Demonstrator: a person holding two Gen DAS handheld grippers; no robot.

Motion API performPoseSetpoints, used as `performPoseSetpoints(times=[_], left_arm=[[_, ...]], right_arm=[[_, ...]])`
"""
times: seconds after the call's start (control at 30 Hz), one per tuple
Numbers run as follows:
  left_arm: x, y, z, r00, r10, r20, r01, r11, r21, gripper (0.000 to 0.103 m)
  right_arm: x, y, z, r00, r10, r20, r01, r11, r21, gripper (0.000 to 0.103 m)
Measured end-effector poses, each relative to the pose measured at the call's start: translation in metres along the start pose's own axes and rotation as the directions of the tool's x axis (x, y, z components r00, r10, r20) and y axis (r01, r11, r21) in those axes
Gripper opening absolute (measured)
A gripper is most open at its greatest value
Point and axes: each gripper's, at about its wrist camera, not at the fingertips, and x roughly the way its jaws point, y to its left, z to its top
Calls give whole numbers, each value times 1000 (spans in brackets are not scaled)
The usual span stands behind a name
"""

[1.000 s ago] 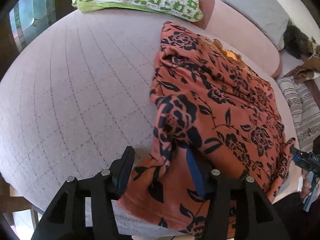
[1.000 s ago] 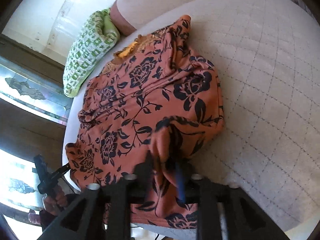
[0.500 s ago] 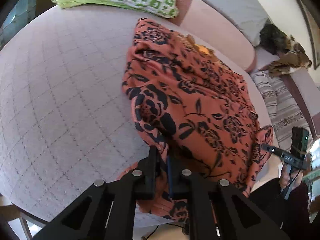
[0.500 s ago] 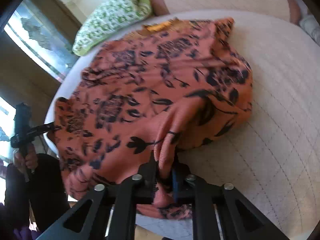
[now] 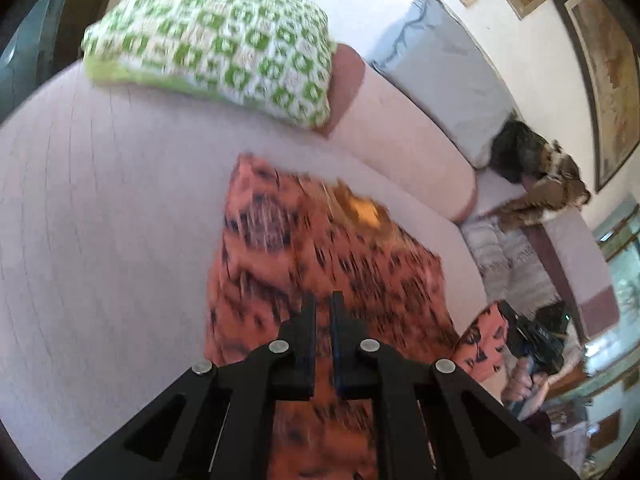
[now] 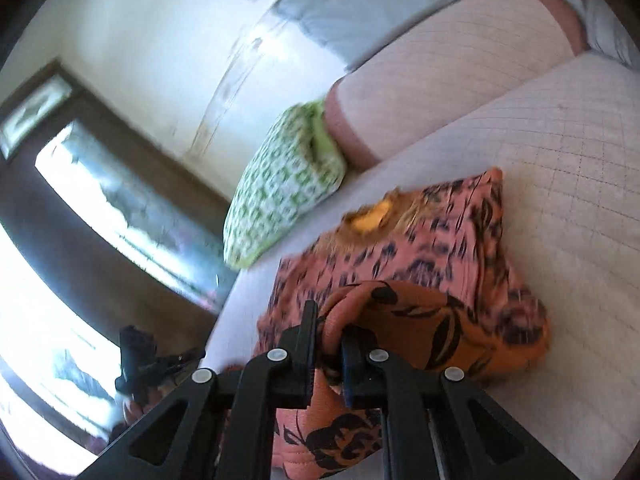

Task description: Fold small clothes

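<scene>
A green-and-white checked cushion (image 5: 216, 48) is lying at the far left of the quilted bed (image 5: 100, 220), leaning against a long pink bolster (image 5: 404, 136), with a pale grey pillow (image 5: 444, 80) further right against the wall. The orange floral garment (image 5: 320, 264) is spreading across the middle of the bed, its yellow-lined neck toward the bolster; motion blur is smearing its pattern. The left gripper (image 5: 323, 320) is hovering over the garment's near part with its fingers drawn almost together, a thin slit showing between them; whether cloth is caught there, I cannot tell. To the right, the right gripper (image 6: 329, 332) is pinching a bunched hem of the garment (image 6: 420, 280) between its fingers (image 6: 308, 332), the fold lifting and draping back over the rest. A dark furry heap (image 5: 532, 160) is sitting at the far right.
</scene>
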Motion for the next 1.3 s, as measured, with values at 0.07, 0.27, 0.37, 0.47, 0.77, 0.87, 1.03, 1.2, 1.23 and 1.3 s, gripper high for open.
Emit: performPoseSetpoints(times=[0.07, 0.27, 0.37, 0.47, 0.77, 0.87, 1.03, 1.2, 1.23, 1.3], left_arm=[[4, 1, 13, 999, 37, 5, -37, 999, -17, 6], [-5, 13, -28, 970, 239, -42, -239, 971, 19, 58], [-26, 30, -65, 948, 318, -37, -318, 948, 0, 58], [-37, 41, -92, 957, 289, -32, -291, 955, -62, 60], [12, 19, -131, 951, 241, -196, -229, 970, 82, 67], [9, 10, -134, 968, 164, -189, -145, 983, 111, 18], [11, -2, -128, 974, 109, -198, -81, 987, 140, 6], [-4, -24, -66, 991, -55, -118, 64, 995, 82, 6], [-2, -27, -54, 993, -61, -105, 70, 994, 84, 6], [2, -37, -17, 995, -73, -75, 79, 993, 88, 6]], right_arm=[[15, -9, 10, 1000, -24, 10, 24, 1000, 19, 10], [48, -32, 9, 991, -111, -73, 113, 993, 31, 10], [48, -31, 8, 988, -128, -81, 128, 992, -6, 10], [41, -29, 4, 991, -114, -73, 114, 993, -4, 10], [24, -23, -9, 990, -125, -59, 125, 992, 0, 10], [18, -25, -12, 988, -141, -60, 141, 990, -10, 10], [11, -28, -9, 989, -138, -53, 138, 990, 1, 10], [9, -25, 5, 996, -85, -16, 85, 996, 11, 10], [12, -26, 10, 997, -78, -9, 78, 997, 20, 10], [18, -30, 21, 998, -68, 9, 68, 997, 45, 10]])
